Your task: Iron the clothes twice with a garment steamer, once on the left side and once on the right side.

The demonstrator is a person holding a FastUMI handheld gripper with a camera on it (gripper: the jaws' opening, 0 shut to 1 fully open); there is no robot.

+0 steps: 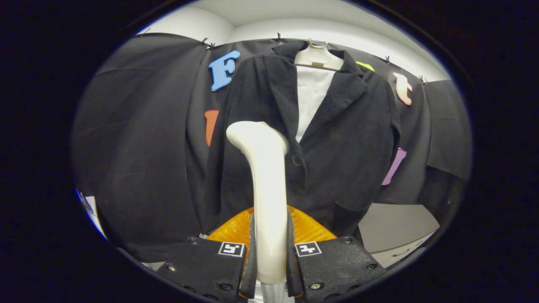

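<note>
Gripper view: looks forward along the claw's two fingers toward a hanging jacket.
Claw: nearly closed, both fingers pressing on the handle of the garment steamer, one on each side of it.
Garment steamer: pale cream, smooth and glossy; its handle rises upright from between the fingers and bends left at the top into a rounded head.
Steamer head: lies over the jacket's front, just left of the button line; whether it touches the cloth I cannot tell.
Orange part: translucent and ribbed, fanning out to both sides behind the base of the handle, just beyond the fingers.
Jacket: dark, with a fine ribbed weave, hanging on the far wall straight ahead of the claw; lapels open at the top, the front closed lower down.
Button: dark and round, at the jacket's centre, just right of the steamer's neck.
Hanger: pale plastic, inside the collar, its hook at the top.
White cloth: shows between the lapels, below the hanger.
Markers: a small square black-and-white patterned tag sits on each finger mount; they carry patterns, not words.
Writing: no brand or label can be read on the steamer or the jacket.
Surface: a pale grey patch shows low on the right, below the jacket's hem.
</note>
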